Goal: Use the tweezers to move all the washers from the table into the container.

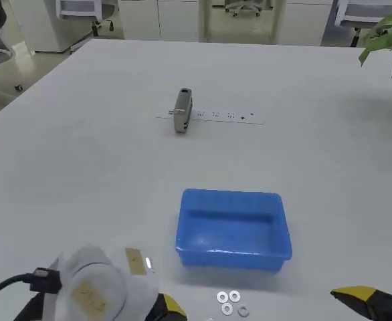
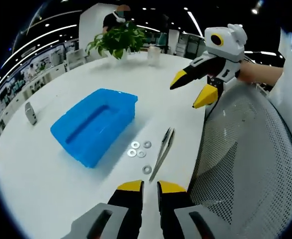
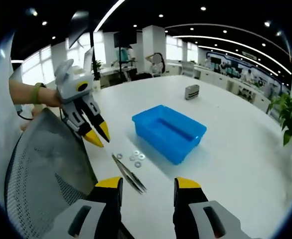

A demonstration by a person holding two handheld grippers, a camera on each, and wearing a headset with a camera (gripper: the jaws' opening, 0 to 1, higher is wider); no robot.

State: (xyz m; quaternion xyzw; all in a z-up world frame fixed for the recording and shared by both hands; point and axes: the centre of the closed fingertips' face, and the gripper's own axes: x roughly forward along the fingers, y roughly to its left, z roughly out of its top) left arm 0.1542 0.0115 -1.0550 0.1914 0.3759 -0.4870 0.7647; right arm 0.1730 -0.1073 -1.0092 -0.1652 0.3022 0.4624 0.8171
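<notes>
A blue container (image 1: 233, 227) stands on the white table; it is also in the left gripper view (image 2: 93, 124) and the right gripper view (image 3: 168, 130). Several washers (image 1: 228, 301) lie just in front of it, near the table's front edge (image 2: 138, 149) (image 3: 136, 158). Metal tweezers (image 2: 162, 148) (image 3: 128, 173) lie flat beside the washers. My left gripper (image 2: 151, 188) hovers short of the washers, jaws shut on nothing; it shows at lower left (image 1: 169, 309) and as (image 3: 98, 134). My right gripper (image 3: 148, 184) is open and empty; it shows at lower right (image 1: 356, 294) and as (image 2: 192, 88).
A small grey metal block (image 1: 182, 110) stands at mid-table by a flush socket strip (image 1: 216, 115). A potted plant (image 1: 390, 40) is at the far right. A mesh chair back (image 2: 240, 164) (image 3: 46, 164) sits close under both grippers.
</notes>
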